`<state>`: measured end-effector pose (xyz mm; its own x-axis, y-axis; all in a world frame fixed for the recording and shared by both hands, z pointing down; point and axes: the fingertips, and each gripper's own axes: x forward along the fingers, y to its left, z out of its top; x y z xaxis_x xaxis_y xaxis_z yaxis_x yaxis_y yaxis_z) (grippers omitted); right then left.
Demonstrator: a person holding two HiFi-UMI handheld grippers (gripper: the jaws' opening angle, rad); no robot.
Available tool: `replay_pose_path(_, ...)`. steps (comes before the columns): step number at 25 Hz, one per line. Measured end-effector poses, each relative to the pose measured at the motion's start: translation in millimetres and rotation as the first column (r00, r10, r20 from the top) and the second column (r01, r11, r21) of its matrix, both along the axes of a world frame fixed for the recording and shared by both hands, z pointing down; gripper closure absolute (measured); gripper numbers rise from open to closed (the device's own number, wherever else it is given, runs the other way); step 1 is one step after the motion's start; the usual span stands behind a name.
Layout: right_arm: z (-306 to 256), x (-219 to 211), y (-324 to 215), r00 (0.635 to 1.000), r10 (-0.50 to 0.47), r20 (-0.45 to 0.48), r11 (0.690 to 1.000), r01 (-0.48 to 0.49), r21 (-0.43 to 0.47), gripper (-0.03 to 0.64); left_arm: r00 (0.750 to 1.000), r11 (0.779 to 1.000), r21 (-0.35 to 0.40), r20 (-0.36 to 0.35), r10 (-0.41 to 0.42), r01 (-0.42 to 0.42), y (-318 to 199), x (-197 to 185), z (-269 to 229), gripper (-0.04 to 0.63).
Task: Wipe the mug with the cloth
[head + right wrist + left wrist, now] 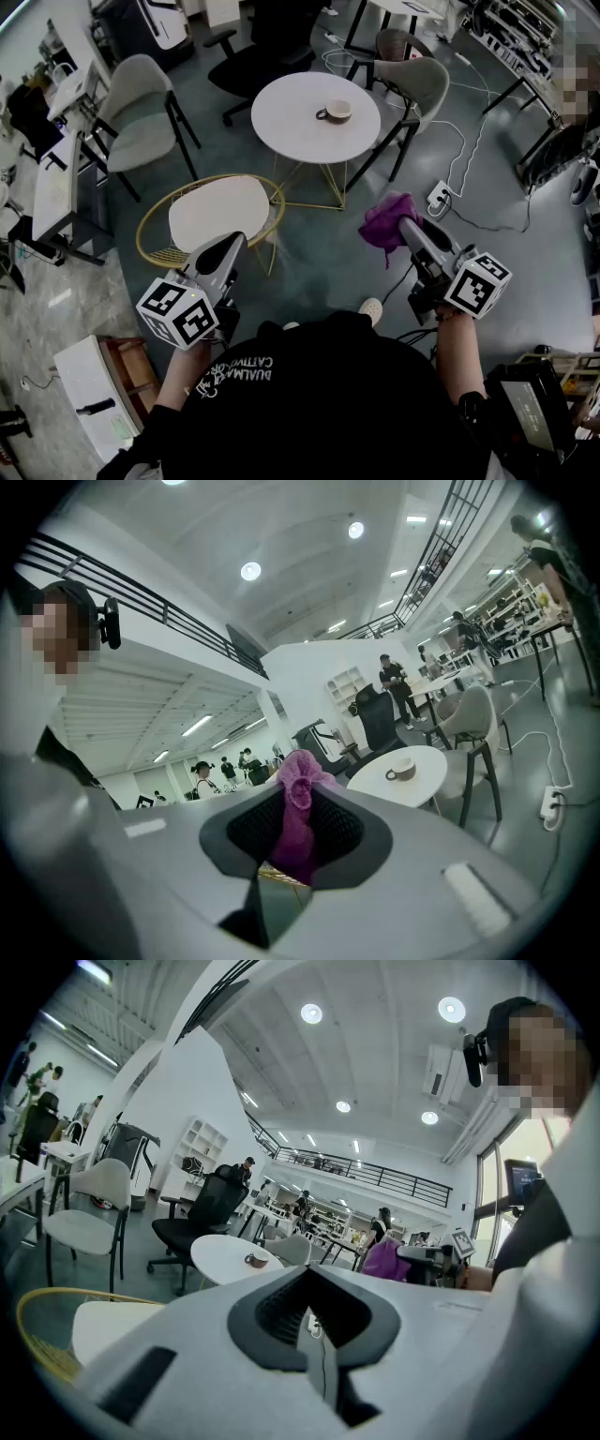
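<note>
1. Right gripper (409, 228) is clenched on the cloth (382, 228). The purple fabric is pinched between its jaws, and a loose bunch comes out above the tips.
2. Left gripper (234, 246) has its jaws pressed together with nothing between them.
3. In the head view the mug (336, 111) stands on the round white table (291, 122), at about 12 o'clock from the person and well apart from both grippers. From the right gripper it lies at about 11 o'clock, from the left one at about 1 o'clock.
4. The cloth looks soft and light. It folds and hangs by itself, so I judge it will bend around the mug easily, but a small pinch can slip out during rubbing.
5. The mug looks like glazed ceramic: stiff, smooth, rather slippery, and fragile if it tips off the table. It is low and wide, so it may slide on the smooth top when only one side is pushed.
6. Its handle points to about 9 o'clock in the head view. I think the left gripper should open and take the mug at the handle or over the rim to steady it, while the cloth works on the opposite wall.
7. The only container is the mug. Its inside looks pale, but it is too small in every view to tell whether something is in it.
</note>
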<state>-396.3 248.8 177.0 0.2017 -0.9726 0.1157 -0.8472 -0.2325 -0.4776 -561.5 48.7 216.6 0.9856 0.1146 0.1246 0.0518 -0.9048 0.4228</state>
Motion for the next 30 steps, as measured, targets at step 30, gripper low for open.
replay_pose_path(30, 33.9, 97.7, -78.9, 0.992, -0.045, 0.119, 0.998, 0.049, -0.032, 0.531, 0.994, 0.997, -0.032, 0.084, -0.064, 0.067, -53.1, 75.1, 12.6, 0.595)
